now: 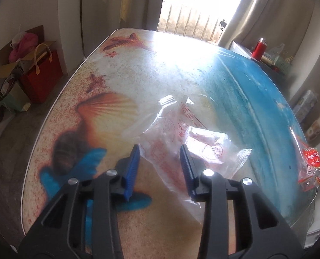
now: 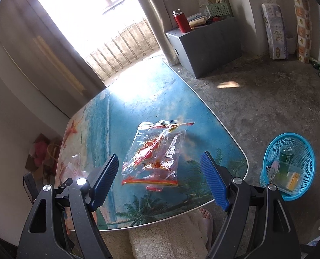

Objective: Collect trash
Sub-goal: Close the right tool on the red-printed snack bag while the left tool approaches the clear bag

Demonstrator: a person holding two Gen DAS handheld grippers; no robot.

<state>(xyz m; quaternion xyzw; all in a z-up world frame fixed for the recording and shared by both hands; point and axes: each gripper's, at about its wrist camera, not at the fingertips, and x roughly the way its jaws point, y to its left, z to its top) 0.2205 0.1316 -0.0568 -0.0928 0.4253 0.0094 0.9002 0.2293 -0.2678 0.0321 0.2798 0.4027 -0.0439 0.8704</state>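
Clear plastic wrappers with pale red print point(image 1: 181, 138) lie on the beach-print table point(image 1: 121, 75). My left gripper point(image 1: 160, 149) is open just above them, its blue fingers either side of one wrapper's near end. A clear bag with red and gold print point(image 2: 155, 155) lies on the blue part of the table point(image 2: 121, 116); it also shows at the right edge of the left wrist view point(image 1: 311, 164). My right gripper point(image 2: 160, 166) is open wide above this bag and holds nothing. A blue mesh basket point(image 2: 306, 151) with several items inside stands on the floor right of the table.
A grey box point(image 2: 209, 41) with a red flask point(image 2: 181, 20) and a green basket stands near the curtain. A red tote bag point(image 1: 42, 76) and cardboard boxes sit on the floor left of the table. Packs lean on the far right wall point(image 2: 275, 30). A person's foot point(image 2: 205, 212) shows below the table edge.
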